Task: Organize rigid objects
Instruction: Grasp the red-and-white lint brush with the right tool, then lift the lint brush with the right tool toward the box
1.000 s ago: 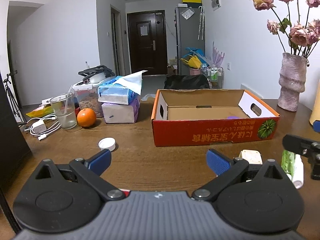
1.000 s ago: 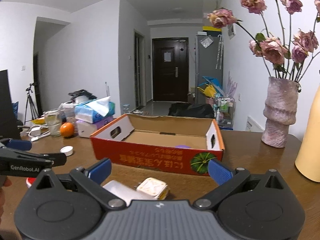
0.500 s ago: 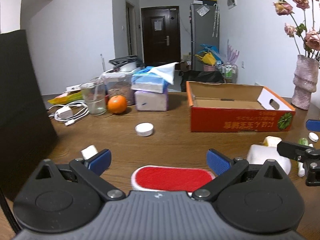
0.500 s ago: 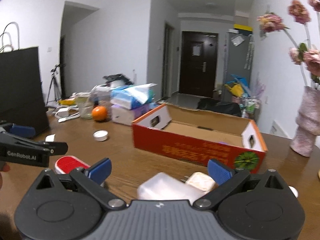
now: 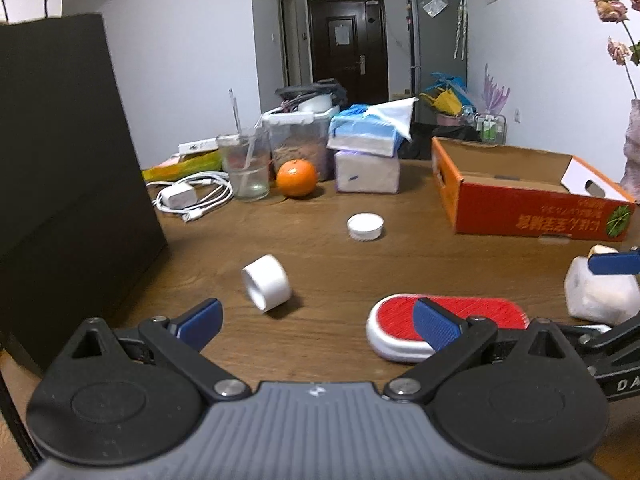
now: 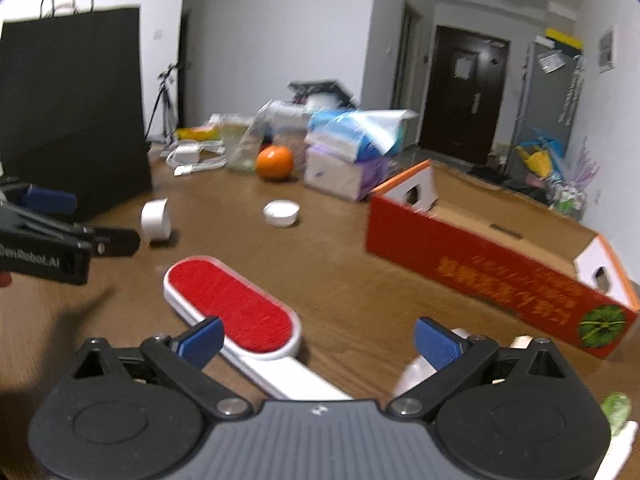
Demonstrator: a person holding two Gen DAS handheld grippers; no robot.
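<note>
A white brush with a red pad (image 5: 448, 320) (image 6: 236, 308) lies on the brown table, its handle running under my right gripper (image 6: 318, 338). That gripper is open, its fingers either side of the handle. My left gripper (image 5: 318, 322) is open too, with a white roll on its side (image 5: 266, 282) (image 6: 156, 220) just ahead between its fingers. A white round lid (image 5: 365, 226) (image 6: 281, 212) sits further back. The open orange cardboard box (image 5: 532, 204) (image 6: 496, 256) stands at the right. A white lumpy object (image 5: 600, 292) lies right of the brush.
A tall black paper bag (image 5: 60, 184) (image 6: 72, 120) blocks the left side. At the back stand an orange (image 5: 297, 178), a glass (image 5: 244, 168), a white charger with cable (image 5: 188, 196), a food tub and stacked tissue packs (image 5: 366, 148). A pink vase (image 5: 632, 152) is far right.
Both grippers have swung left and pulled back. The black bag now fills the left, the white roll and whole brush have come into view, and the box has shifted right.
</note>
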